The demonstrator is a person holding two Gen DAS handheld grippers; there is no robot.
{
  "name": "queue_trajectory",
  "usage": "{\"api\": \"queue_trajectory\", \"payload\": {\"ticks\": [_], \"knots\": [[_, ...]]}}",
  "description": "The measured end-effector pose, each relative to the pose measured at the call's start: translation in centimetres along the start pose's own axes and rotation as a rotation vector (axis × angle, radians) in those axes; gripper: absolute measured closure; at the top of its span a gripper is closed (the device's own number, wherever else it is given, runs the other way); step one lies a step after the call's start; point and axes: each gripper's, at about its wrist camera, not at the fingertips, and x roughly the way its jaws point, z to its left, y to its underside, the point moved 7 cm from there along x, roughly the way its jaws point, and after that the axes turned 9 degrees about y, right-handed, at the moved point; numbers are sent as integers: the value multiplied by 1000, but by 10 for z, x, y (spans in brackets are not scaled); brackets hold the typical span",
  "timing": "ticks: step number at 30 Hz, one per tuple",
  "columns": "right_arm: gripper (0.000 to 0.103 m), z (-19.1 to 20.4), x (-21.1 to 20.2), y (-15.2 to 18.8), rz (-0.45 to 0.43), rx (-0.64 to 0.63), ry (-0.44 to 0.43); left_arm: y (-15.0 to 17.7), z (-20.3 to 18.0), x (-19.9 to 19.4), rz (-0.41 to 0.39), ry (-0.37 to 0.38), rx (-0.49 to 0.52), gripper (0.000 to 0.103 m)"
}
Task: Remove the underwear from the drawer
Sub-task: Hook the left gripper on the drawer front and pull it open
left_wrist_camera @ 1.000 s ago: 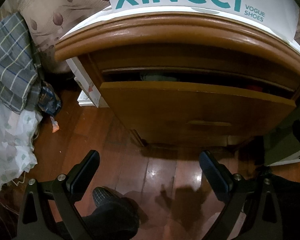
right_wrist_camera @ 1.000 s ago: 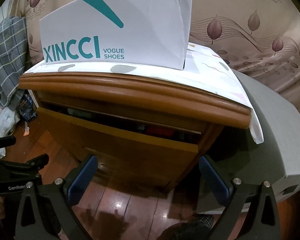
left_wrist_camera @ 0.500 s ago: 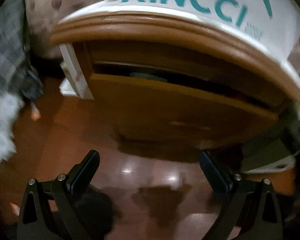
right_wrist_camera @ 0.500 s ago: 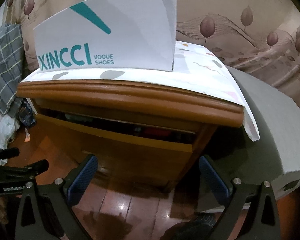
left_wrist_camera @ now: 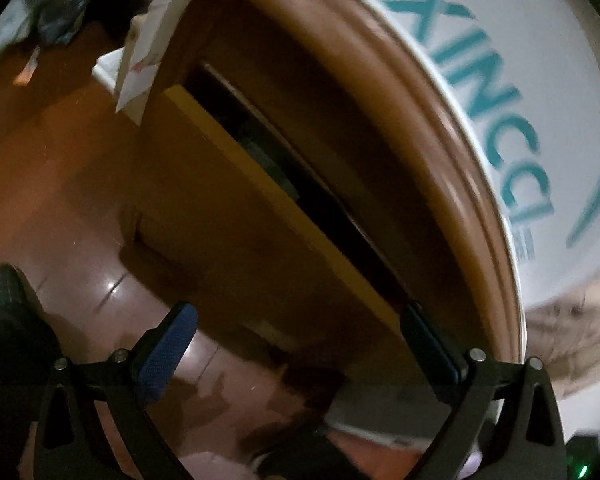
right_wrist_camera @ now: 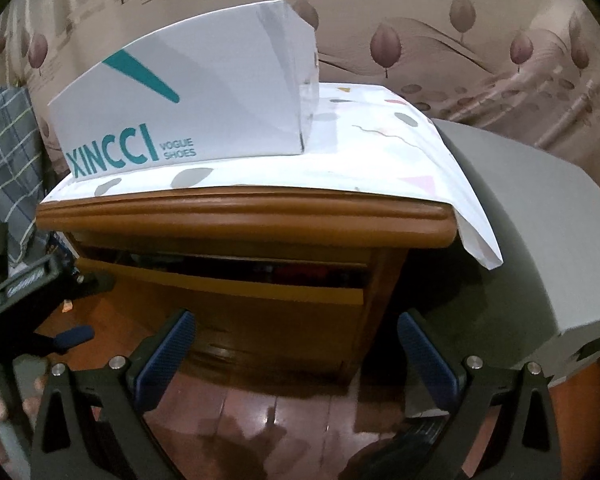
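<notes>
A wooden nightstand [right_wrist_camera: 240, 220] has its top drawer [right_wrist_camera: 236, 312] pulled out a little. Dark folded clothes and something red [right_wrist_camera: 300, 270] show in the narrow gap; I cannot tell which piece is underwear. In the left wrist view the drawer [left_wrist_camera: 236, 240] runs slantwise and a greenish cloth [left_wrist_camera: 268, 160] lies in the gap. My left gripper [left_wrist_camera: 298, 344] is open, empty and close to the drawer front. The right gripper [right_wrist_camera: 296, 344] is open and empty, a little back from the drawer. The left gripper [right_wrist_camera: 40, 320] also shows at the left of the right wrist view.
A white XINCCI shoe box [right_wrist_camera: 188, 108] stands on a patterned cloth [right_wrist_camera: 380, 160] on top of the nightstand. A grey box [right_wrist_camera: 540, 260] stands against its right side. A plaid cloth [right_wrist_camera: 4, 160] hangs at the left. The floor [right_wrist_camera: 280, 420] is glossy wood.
The left gripper has rolled sharply sideways and come nearer the drawer front, so the nightstand now appears tilted. The right gripper has shifted only slightly. Both stay open.
</notes>
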Motion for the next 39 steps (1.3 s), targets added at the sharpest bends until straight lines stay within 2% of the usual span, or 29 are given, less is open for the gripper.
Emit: {"api": "queue_trajectory", "payload": {"ticks": [4, 10, 20, 23, 26, 32, 36, 39], "knots": [[0, -2, 3, 2, 19, 16, -9, -6, 12, 16, -17, 15, -97, 2], [0, 1, 3, 4, 26, 15, -27, -18, 29, 31, -20, 50, -185, 2], [0, 3, 6, 4, 45, 30, -49, -10, 43, 42, -46, 103, -316, 0], [0, 3, 6, 4, 49, 34, -52, -8, 50, 50, -56, 130, -406, 0], [0, 2, 7, 5, 51, 33, -49, -9, 56, 64, -32, 132, -492, 0], [0, 1, 9, 5, 63, 40, -52, -6, 52, 66, -68, 116, -485, 0], [0, 0, 7, 4, 47, 31, -39, -4, 50, 63, -67, 49, -480, 0], [0, -1, 6, 3, 44, 36, -32, 3, 52, 58, -67, 26, -495, 0]]}}
